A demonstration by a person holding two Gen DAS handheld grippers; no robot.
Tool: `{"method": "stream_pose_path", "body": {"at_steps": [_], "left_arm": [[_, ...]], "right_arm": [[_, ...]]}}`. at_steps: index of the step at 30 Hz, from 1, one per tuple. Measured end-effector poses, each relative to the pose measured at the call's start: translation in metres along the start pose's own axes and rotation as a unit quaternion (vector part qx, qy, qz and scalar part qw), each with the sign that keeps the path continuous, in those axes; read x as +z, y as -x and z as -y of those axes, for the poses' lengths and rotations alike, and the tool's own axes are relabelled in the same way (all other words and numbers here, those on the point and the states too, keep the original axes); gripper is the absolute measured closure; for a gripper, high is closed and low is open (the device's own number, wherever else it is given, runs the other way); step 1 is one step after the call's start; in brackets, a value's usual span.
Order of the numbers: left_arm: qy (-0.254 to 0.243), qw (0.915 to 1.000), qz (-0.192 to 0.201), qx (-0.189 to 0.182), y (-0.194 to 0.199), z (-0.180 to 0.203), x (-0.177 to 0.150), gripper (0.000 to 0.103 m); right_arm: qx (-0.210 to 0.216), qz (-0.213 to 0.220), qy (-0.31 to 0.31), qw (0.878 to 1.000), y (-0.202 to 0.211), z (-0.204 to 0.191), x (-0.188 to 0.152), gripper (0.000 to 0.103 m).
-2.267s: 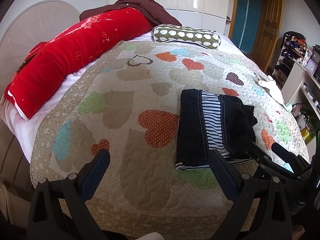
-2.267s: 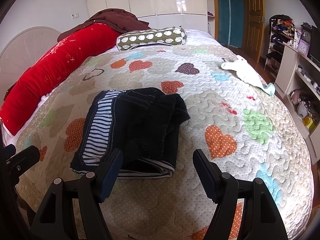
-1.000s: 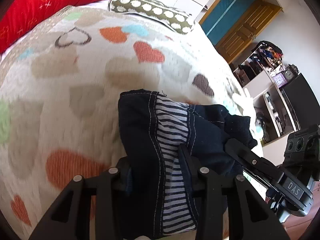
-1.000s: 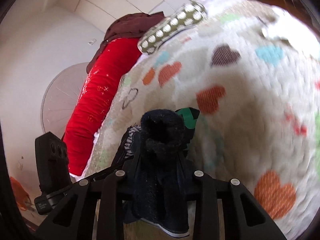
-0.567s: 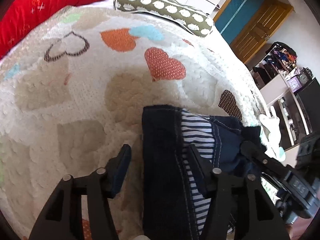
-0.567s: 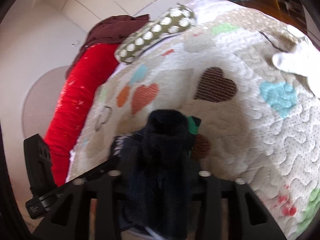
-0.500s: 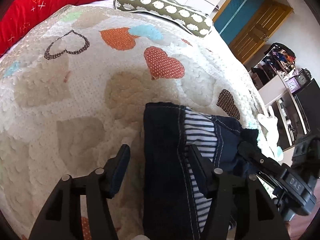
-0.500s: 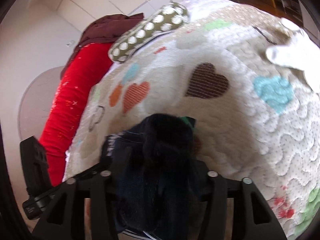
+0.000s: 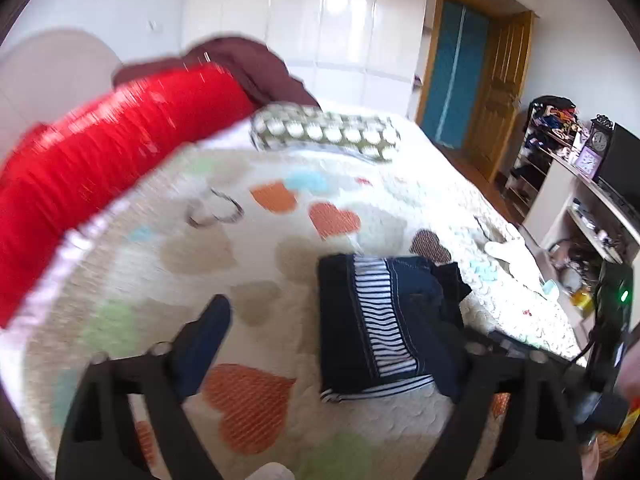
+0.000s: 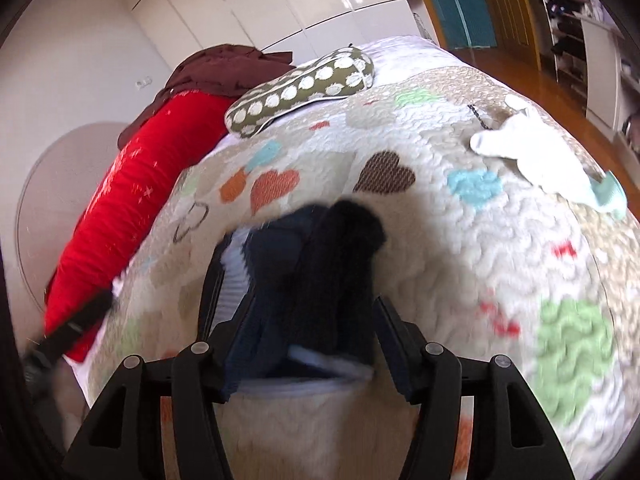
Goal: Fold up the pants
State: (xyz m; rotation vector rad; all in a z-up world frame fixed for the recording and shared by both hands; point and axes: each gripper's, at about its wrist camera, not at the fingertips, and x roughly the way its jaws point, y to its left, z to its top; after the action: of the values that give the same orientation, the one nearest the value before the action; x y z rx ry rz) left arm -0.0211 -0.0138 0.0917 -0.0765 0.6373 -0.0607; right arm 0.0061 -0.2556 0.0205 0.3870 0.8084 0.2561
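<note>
Dark folded pants [image 9: 384, 320] lie between right gripper [image 10: 312, 316] fingers, apparently unclamped; left gripper [image 9: 332, 344] spread wide.

pants [image 9: 376, 320]: dark denim, striped knit lining. quilt [image 9: 240, 248]: stitched, puckered cloth. gripper fingers [image 10: 400, 344]: matt black plastic. wardrobe doors [image 9: 320, 20]: glossy. door [image 9: 496, 92]: varnished wood.

The left wrist camera looks from above the bed's near edge toward the headboard at 12 o'clock, with shelves at 3 o'clock. The right wrist camera sits lower and closer, tilted, facing the same way. Both views share the heart quilt [image 9: 280, 248] [image 10: 460, 240], folded pants [image 9: 380, 320] [image 10: 320, 272] and spotted pillow [image 9: 324, 132] [image 10: 304, 88].
</note>
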Motion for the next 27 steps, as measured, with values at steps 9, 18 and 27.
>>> {"method": "stream_pose_path", "body": {"at_steps": [9,18,27], "left_arm": [[-0.024,0.9982,0.030,0.047,0.058,0.004,-0.024,0.000],[-0.049,0.9978,0.013,0.043,0.068,0.014,-0.044,0.000],[-0.034,0.9989,-0.013,0.029,0.061,0.008,-0.049,0.000]], "right_arm": [[-0.055,0.001,0.046,0.997,0.035,-0.021,-0.064,0.035],[-0.095,0.014,0.052,0.994,0.060,-0.025,-0.076,0.031],[-0.107,0.017,0.078,0.991,0.060,-0.042,-0.082,0.029]]}}
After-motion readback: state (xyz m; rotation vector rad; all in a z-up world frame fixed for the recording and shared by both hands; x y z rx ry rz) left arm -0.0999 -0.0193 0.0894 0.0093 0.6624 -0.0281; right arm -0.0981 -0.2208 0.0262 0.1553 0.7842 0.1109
